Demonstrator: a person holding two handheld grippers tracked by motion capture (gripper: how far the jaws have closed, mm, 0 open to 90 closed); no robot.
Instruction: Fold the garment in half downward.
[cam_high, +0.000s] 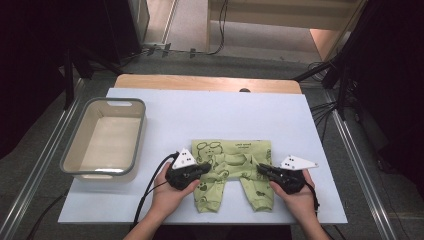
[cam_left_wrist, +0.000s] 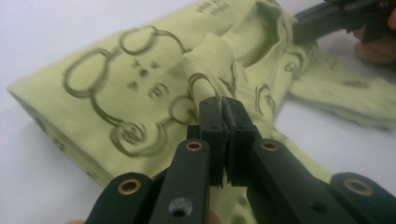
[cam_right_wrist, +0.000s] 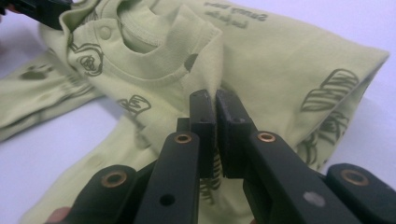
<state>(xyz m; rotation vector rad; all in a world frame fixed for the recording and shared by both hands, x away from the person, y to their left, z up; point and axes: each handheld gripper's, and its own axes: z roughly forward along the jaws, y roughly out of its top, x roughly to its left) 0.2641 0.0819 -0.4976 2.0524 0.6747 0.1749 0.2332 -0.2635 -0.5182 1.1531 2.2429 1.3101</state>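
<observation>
High view: mid-fold, left gripper (cam_high: 206, 166) and right gripper (cam_high: 260, 168) both clamped on green garment (cam_high: 232, 150); next, lift and fold together evenly.

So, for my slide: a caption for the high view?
Both tools pinch a green baby garment beside a grey tub.

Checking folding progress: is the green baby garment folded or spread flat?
Partly folded: the green printed cotton garment has its body doubled over, both sleeves hanging out.

The high view looks forward and down from above the table's (cam_high: 210, 107) near edge. Each gripper view sits close behind its jaws, facing inward; both share the green garment (cam_left_wrist: 140, 93).
</observation>
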